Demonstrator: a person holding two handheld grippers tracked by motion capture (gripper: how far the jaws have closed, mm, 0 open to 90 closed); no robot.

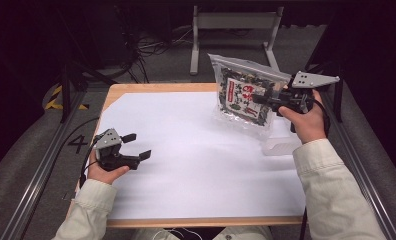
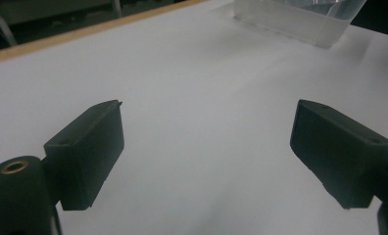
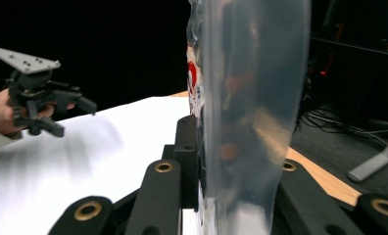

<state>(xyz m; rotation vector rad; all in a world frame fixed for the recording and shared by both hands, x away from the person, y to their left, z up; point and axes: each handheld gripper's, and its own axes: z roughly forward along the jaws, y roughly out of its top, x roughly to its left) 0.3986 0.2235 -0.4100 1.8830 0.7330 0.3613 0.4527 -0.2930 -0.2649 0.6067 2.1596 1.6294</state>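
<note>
Your right gripper (image 1: 260, 98) is clamped on a clear plastic bag (image 1: 243, 92), holding it up above the far right part of the table (image 1: 136, 89). The bag hangs roughly upright and clear of the surface, and through the plastic you can see dark printed contents with a red and white label. In the right gripper view the bag (image 3: 251, 112) stands edge-on between the 2 black jaws, which press against it from both sides.

Your left gripper (image 1: 137, 146) sits low at the near left of the table, well apart from the bag. Its 2 jaws are spread wide with nothing between them. In the left gripper view they frame bare white sheet (image 2: 202, 98), and the gripper (image 2: 206, 147) points toward a clear plastic container (image 2: 300, 19) at the far side of the sheet. The right gripper view shows that left gripper (image 3: 72, 117) in your left hand (image 3: 1, 115), its jaws apart.

A large white sheet (image 1: 196, 160) covers most of the wooden tabletop. The clear plastic container (image 1: 281, 146) rests on that sheet at the right, just below your right hand (image 1: 306, 122) and beneath the raised bag. Both your forearms wear pale sleeves (image 1: 331, 190).
</note>
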